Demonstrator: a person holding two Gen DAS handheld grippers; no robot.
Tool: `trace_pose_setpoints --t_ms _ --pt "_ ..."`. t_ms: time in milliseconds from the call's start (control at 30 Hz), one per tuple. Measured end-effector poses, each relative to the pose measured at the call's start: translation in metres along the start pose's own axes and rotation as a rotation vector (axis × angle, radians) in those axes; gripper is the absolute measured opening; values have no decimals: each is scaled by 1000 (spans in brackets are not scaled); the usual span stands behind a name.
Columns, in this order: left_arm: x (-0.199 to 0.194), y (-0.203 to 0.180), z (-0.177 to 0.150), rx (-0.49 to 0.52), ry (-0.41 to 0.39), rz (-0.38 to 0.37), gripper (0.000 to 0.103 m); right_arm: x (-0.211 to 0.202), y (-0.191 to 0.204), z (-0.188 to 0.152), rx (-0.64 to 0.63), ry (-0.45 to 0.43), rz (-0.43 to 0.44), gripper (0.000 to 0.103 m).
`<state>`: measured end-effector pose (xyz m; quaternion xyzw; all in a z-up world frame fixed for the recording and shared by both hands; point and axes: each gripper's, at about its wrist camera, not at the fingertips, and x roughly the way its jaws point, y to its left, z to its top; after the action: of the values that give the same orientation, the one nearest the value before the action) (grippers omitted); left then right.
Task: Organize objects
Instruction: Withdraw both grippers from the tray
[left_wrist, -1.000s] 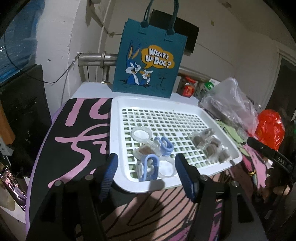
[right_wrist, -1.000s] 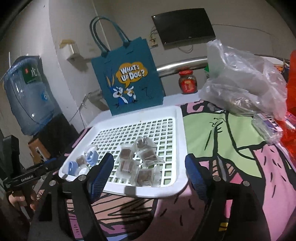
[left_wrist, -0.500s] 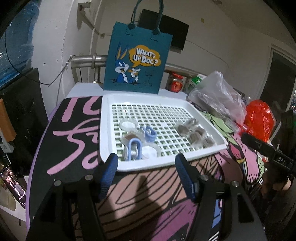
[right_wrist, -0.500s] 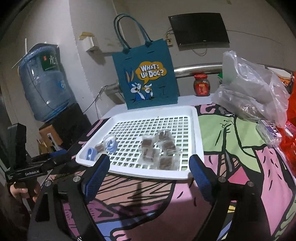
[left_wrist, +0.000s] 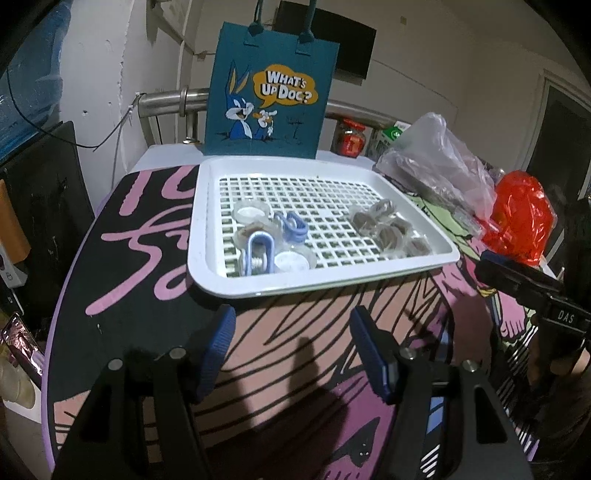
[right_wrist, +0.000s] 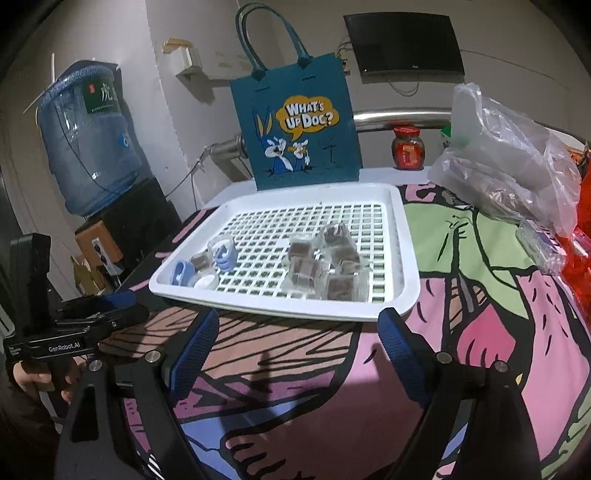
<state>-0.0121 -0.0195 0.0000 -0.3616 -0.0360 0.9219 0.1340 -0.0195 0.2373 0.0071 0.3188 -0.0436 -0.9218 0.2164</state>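
White slotted plastic tray (right_wrist: 391, 295) holds my clear wrapped brown sweets (right_wrist: 325, 266) at its right and blue clips (left_wrist: 258, 247) at its left, while my left gripper (left_wrist: 291, 350) and right gripper (right_wrist: 295, 350) hang wide open, empty, short of it, so I judge slippery wrappers could squirt out of a hasty pinch.

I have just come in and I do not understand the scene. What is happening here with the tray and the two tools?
A person holds a two-finger gripper in each hand to organize small things. At this moment the left gripper and the right gripper are both open and empty, over the patterned cloth in front of the white tray. In the tray lie blue clips with small round containers on one side and clear packets with brown contents on the other. A blue bag stands behind.
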Motion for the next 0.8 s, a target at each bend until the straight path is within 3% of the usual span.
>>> trace_pose_setpoints --t_ms 367,800 --pt "20 -7 -9 20 73 53 64 30 12 -15 -62 133 -42 88" --pt "30 -11 -12 37 107 85 64 41 12 -18 -70 170 -67 88"
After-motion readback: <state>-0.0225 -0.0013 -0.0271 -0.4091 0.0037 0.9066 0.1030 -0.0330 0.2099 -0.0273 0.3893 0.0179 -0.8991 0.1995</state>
